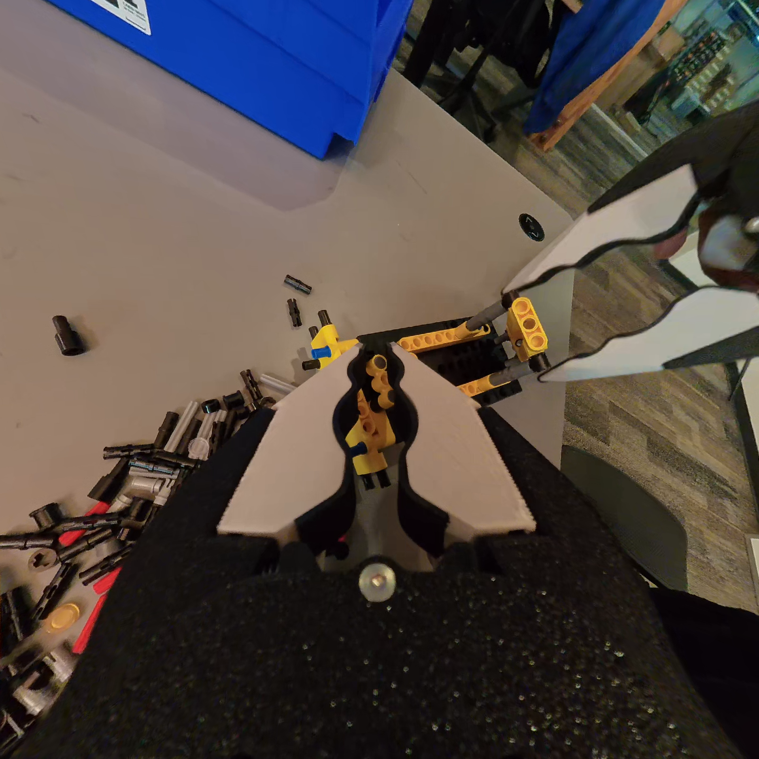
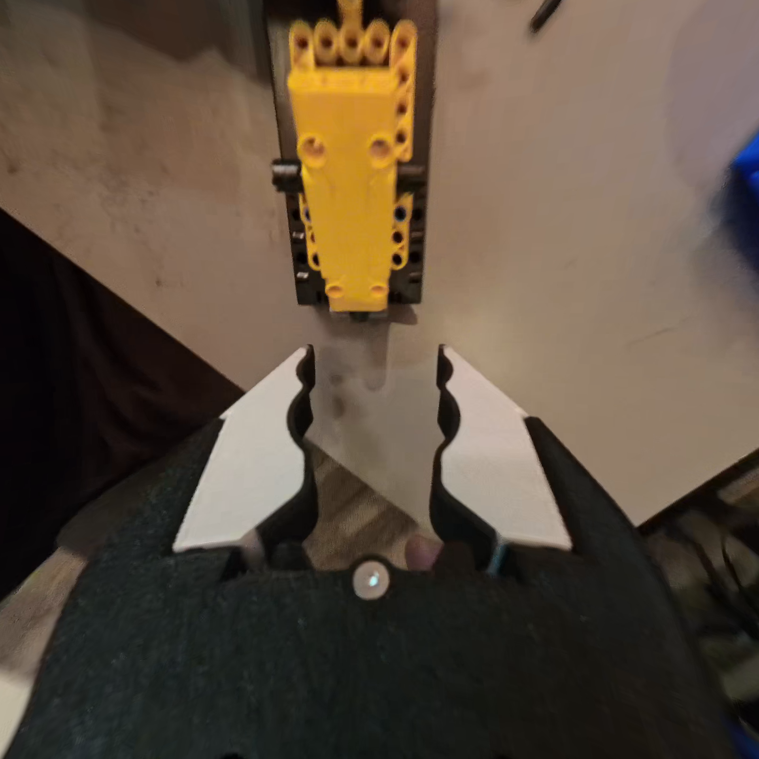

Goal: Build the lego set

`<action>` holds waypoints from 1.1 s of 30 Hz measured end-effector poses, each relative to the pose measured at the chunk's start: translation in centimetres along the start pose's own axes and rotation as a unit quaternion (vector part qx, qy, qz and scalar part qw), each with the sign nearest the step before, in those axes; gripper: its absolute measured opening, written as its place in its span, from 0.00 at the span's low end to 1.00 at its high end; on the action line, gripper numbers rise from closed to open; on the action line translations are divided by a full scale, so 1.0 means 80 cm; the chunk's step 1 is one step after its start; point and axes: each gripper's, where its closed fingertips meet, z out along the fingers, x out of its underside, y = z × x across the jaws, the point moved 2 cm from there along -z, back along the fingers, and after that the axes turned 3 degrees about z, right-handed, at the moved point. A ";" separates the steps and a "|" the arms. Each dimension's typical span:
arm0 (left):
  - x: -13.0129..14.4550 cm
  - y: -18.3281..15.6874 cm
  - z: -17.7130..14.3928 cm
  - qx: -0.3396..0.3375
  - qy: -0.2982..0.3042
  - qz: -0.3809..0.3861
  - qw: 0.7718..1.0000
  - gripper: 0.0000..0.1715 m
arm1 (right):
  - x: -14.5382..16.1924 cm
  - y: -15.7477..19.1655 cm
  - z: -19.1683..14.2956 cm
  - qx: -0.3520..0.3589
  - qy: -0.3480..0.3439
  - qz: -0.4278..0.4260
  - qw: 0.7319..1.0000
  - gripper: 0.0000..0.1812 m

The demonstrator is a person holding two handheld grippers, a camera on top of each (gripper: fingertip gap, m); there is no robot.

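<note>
A yellow and black brick model (image 1: pixel 451 349) lies near the grey table's (image 1: pixel 164 226) right edge. My left gripper (image 1: pixel 376 348) is shut on the model's near end, with yellow beams (image 1: pixel 371 423) between its jaws. My right gripper (image 1: pixel 525 333) comes in from the right, open, its fingertips on either side of a yellow three-hole beam (image 1: pixel 529 328) on grey axles. In the right wrist view the right gripper (image 2: pixel 376 351) is open and empty. The model (image 2: pixel 349 197) lies just ahead of its tips with a small gap. That view is blurred.
A blue bin (image 1: pixel 246 61) stands at the back of the table and also shows in the right wrist view (image 2: pixel 743 197). Several loose black, grey and red pins and axles (image 1: pixel 123 493) lie at the left. A black connector (image 1: pixel 67 336) lies alone. The floor (image 1: pixel 657 431) drops away at the right. The gap from one gripper's tips to the other's is roughly 12 centimeters. My left gripper is the nearer one to the black connector (image 1: pixel 67 336): about 12 centimeters, against 25 centimeters.
</note>
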 end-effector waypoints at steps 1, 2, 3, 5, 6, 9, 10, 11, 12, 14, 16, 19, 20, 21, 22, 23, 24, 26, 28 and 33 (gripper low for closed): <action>0.000 -0.001 0.000 0.000 0.000 0.001 1.000 0.05 | -0.007 -0.003 -0.007 0.005 -0.046 -0.001 0.999 0.33; 0.000 -0.001 0.000 -0.002 0.000 0.003 1.000 0.05 | -0.012 -0.003 -0.013 0.002 -0.085 -0.001 0.996 0.33; 0.000 -0.001 0.001 -0.003 0.000 0.004 1.000 0.05 | -0.014 -0.001 -0.017 -0.007 -0.111 0.001 0.994 0.31; 0.000 -0.001 0.001 -0.002 -0.001 0.005 1.000 0.05 | -0.013 0.007 -0.014 -0.031 -0.123 0.002 0.992 0.28; 0.000 -0.001 0.001 -0.001 -0.001 0.004 1.000 0.05 | -0.013 0.010 -0.012 -0.031 -0.127 -0.002 0.991 0.26; 0.000 -0.001 0.002 0.000 -0.002 0.004 1.000 0.05 | -0.020 0.013 -0.009 -0.009 -0.146 -0.023 0.989 0.18; 0.000 -0.001 0.002 -0.001 -0.002 0.004 1.000 0.05 | -0.022 0.013 -0.009 -0.005 -0.150 -0.028 0.988 0.14; -0.001 -0.002 0.002 -0.002 -0.002 0.005 1.000 0.05 | -0.024 0.014 -0.009 -0.001 -0.148 -0.029 0.989 0.14; 0.000 -0.002 0.002 -0.003 -0.002 0.007 1.000 0.05 | -0.024 0.014 -0.008 0.000 -0.143 -0.030 0.989 0.14; 0.000 -0.002 0.002 -0.005 -0.002 0.008 1.000 0.05 | -0.025 0.013 -0.008 0.004 -0.139 -0.034 0.990 0.13; 0.000 -0.002 0.002 -0.006 -0.002 0.007 1.000 0.05 | -0.025 0.012 -0.008 -0.001 -0.135 -0.026 0.990 0.13; 0.000 -0.002 0.002 -0.012 -0.002 0.010 1.000 0.05 | -0.026 0.012 -0.007 -0.005 -0.117 -0.018 0.993 0.13; 0.000 -0.002 0.002 -0.015 -0.001 0.013 1.000 0.05 | -0.027 0.012 -0.007 -0.004 -0.105 -0.016 0.994 0.13; 0.000 -0.002 0.002 -0.019 0.000 0.015 1.000 0.05 | -0.028 0.012 -0.007 -0.003 -0.091 -0.015 0.996 0.13; 0.000 -0.002 0.002 -0.022 0.000 0.018 1.000 0.05 | -0.028 0.012 -0.007 -0.001 -0.077 -0.014 0.997 0.13; 0.000 -0.003 0.002 -0.026 0.001 0.022 0.999 0.05 | -0.029 0.013 -0.007 0.000 -0.063 -0.016 0.998 0.13; 0.000 -0.003 0.002 -0.027 0.002 0.023 0.999 0.05 | -0.030 0.013 -0.007 0.001 -0.050 -0.018 0.999 0.12; 0.000 -0.002 0.002 -0.025 0.001 0.018 1.000 0.05 | -0.031 0.013 -0.007 -0.002 -0.033 -0.018 0.999 0.12; 0.000 -0.001 0.002 -0.024 0.001 0.016 1.000 0.05 | -0.032 0.012 -0.006 -0.005 -0.027 -0.018 0.999 0.12; -0.001 -0.001 0.002 -0.028 0.002 0.023 0.999 0.05 | -0.033 0.010 -0.005 -0.019 -0.027 -0.021 0.999 0.12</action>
